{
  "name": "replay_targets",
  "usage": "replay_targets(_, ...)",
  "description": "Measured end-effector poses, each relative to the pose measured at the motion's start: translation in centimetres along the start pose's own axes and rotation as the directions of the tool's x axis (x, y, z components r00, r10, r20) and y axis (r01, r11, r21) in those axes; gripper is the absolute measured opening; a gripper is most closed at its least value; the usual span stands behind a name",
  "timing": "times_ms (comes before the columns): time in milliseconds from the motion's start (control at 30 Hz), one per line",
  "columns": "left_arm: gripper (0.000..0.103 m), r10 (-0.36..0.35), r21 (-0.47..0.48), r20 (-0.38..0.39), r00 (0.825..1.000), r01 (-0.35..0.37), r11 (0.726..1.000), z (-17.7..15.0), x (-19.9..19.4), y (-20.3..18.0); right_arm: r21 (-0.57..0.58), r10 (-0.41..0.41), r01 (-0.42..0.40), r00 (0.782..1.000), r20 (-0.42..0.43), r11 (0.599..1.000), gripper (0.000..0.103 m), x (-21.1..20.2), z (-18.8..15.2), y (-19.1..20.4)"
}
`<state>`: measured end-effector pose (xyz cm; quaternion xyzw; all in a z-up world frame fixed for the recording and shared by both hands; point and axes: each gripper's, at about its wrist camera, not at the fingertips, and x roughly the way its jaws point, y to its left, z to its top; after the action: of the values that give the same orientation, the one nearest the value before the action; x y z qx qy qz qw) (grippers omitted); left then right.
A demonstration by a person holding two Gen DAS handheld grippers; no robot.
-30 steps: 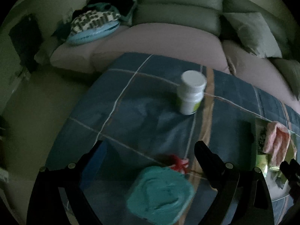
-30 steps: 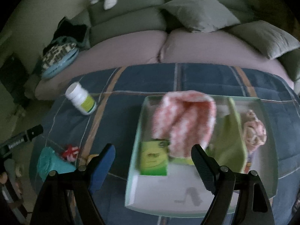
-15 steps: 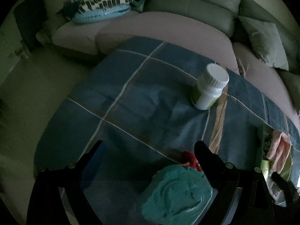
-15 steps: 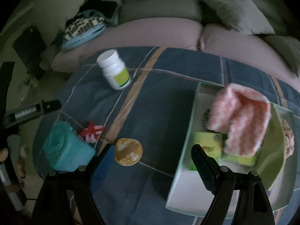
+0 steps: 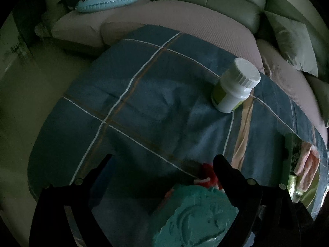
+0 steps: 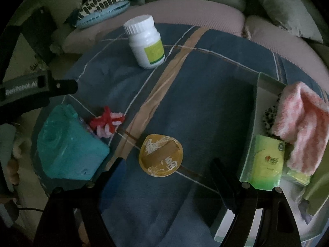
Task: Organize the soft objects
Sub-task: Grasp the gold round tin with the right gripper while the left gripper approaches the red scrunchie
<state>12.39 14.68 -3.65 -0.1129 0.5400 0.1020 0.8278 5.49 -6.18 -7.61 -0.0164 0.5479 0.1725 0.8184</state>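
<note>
A red and white knitted piece [image 6: 108, 122] lies on the blue checked cloth [image 6: 205, 86] beside a teal soft block [image 6: 70, 144]. A pink and white towel [image 6: 302, 123] lies in the pale tray [image 6: 246, 150] at the right, with a green packet [image 6: 267, 160]. My right gripper [image 6: 166, 164] is open and empty above a round yellow pad [image 6: 161, 155]. My left gripper [image 5: 164, 160] is open and empty, just above the teal block [image 5: 195, 216]; the knitted piece [image 5: 207, 175] shows by its right finger. The left gripper's side shows in the right wrist view at far left.
A white pill bottle [image 6: 147, 41] stands at the back of the cloth, also in the left wrist view [image 5: 234, 84]. A sofa with grey cushions [image 6: 283, 4] and a patterned blue pillow [image 6: 102, 8] runs behind. The floor [image 5: 30, 92] drops off at the left.
My right gripper has swung left from over the tray to over the yellow pad. My left gripper has shifted left and lower, so the teal block sits further right.
</note>
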Motion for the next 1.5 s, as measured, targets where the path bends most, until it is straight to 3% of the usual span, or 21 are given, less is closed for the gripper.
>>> replay_targets(267, 0.095, 0.026, 0.019, -0.021, 0.999, -0.025, 0.999, 0.2, 0.9, -0.5, -0.015, -0.017, 0.017, 0.999, -0.030, 1.000, 0.080, 1.4, 0.1, 0.1)
replay_targets(500, 0.095, 0.031, 0.040, -0.020, 0.999, -0.030, 0.999, 0.1, 1.0, -1.0, -0.021, -0.018, 0.017, 0.999, -0.041, 1.000, 0.068, 2.1, 0.1, 0.2)
replay_targets(667, 0.095, 0.037, 0.046, -0.020, 0.999, -0.036, 0.998, -0.1, 0.9, -1.1, -0.020, -0.012, 0.011, 0.999, -0.038, 1.000, 0.067, 2.1, -0.3, 0.3)
replay_targets(867, 0.095, 0.042, 0.047, -0.019, 0.999, -0.041, 0.998, -0.1, 1.0, -1.4, -0.037, 0.011, -0.012, 0.999, -0.037, 0.999, 0.054, 1.9, -0.8, 0.8)
replay_targets(1500, 0.095, 0.038, 0.066, -0.016, 0.999, -0.037, 0.997, -0.2, 0.5, -1.8, -0.034, 0.020, -0.021, 1.000, -0.012, 0.999, 0.053, 0.9, 0.3, 0.2)
